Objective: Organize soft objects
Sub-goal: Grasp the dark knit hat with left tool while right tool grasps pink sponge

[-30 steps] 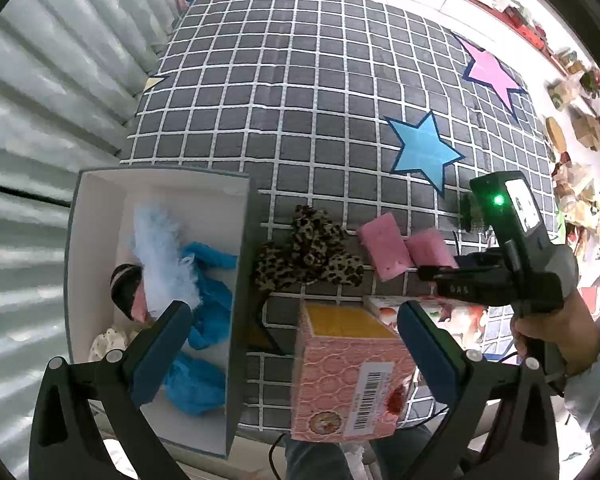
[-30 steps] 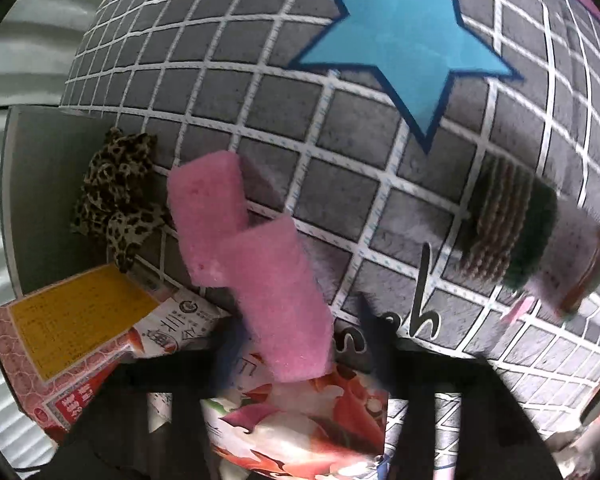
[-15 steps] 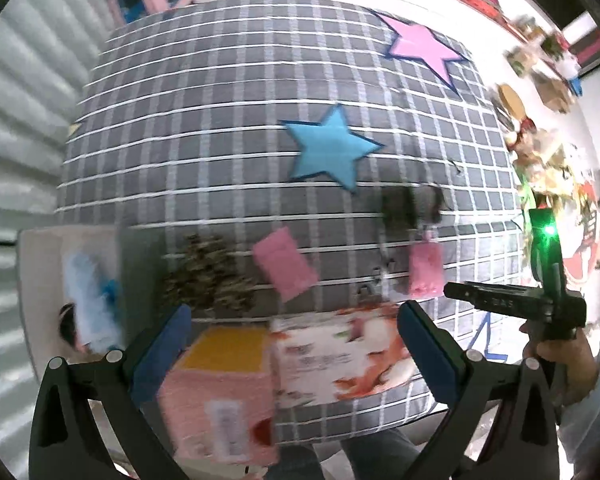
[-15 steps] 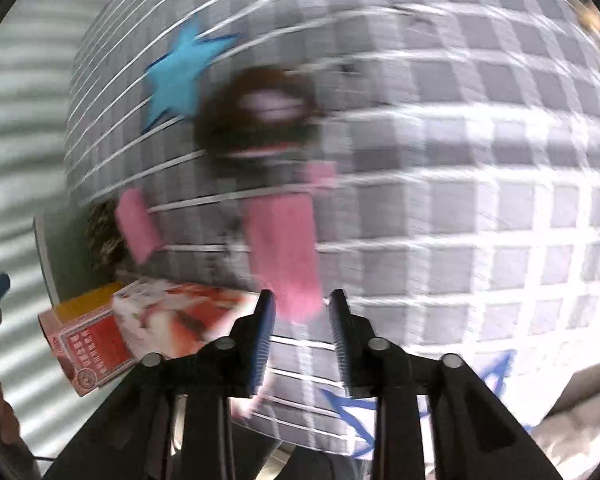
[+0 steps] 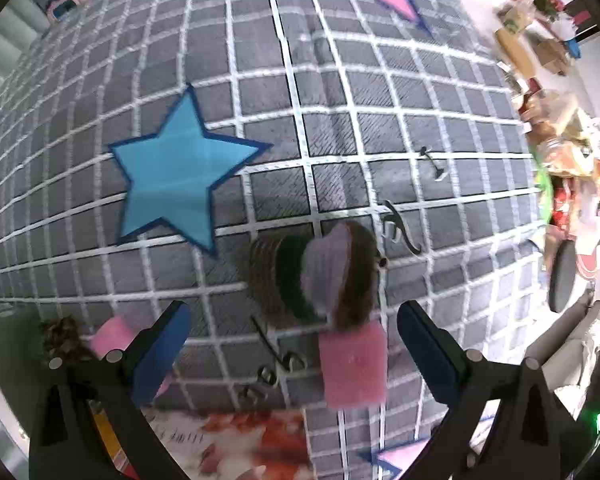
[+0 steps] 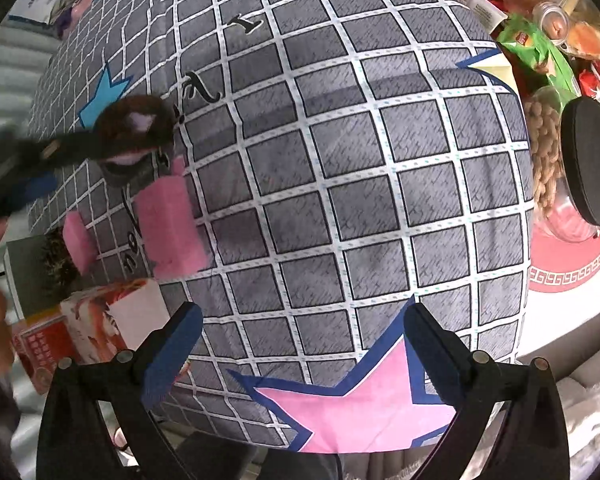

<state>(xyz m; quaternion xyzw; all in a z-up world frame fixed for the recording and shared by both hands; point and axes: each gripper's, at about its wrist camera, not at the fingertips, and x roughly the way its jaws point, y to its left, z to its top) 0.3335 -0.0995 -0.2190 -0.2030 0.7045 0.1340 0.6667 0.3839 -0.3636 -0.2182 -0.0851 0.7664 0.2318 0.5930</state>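
A rolled knit bundle (image 5: 320, 276) in brown, green and lilac lies on the grey checked cloth (image 5: 340, 120). A pink sponge block (image 5: 354, 366) lies just in front of it, between my open left gripper's (image 5: 292, 344) fingers. A second pink block (image 5: 112, 334) and a leopard-print scrunchie (image 5: 60, 334) lie at the left. My right gripper (image 6: 300, 344) is open and empty over bare cloth; its view shows the pink block (image 6: 168, 224), the bundle (image 6: 134, 130) and the left gripper (image 6: 28, 188) far left.
Two printed cartons (image 6: 88, 324) stand at the cloth's near left edge, also low in the left wrist view (image 5: 256, 444). Snack packets and jars (image 6: 548, 44) crowd the right side beside a red mat (image 6: 564, 264). Star patches mark the cloth.
The right gripper has let go of the pink block and opened, swinging right over bare cloth. The left gripper has moved from the white box to over the knit bundle and pink block.
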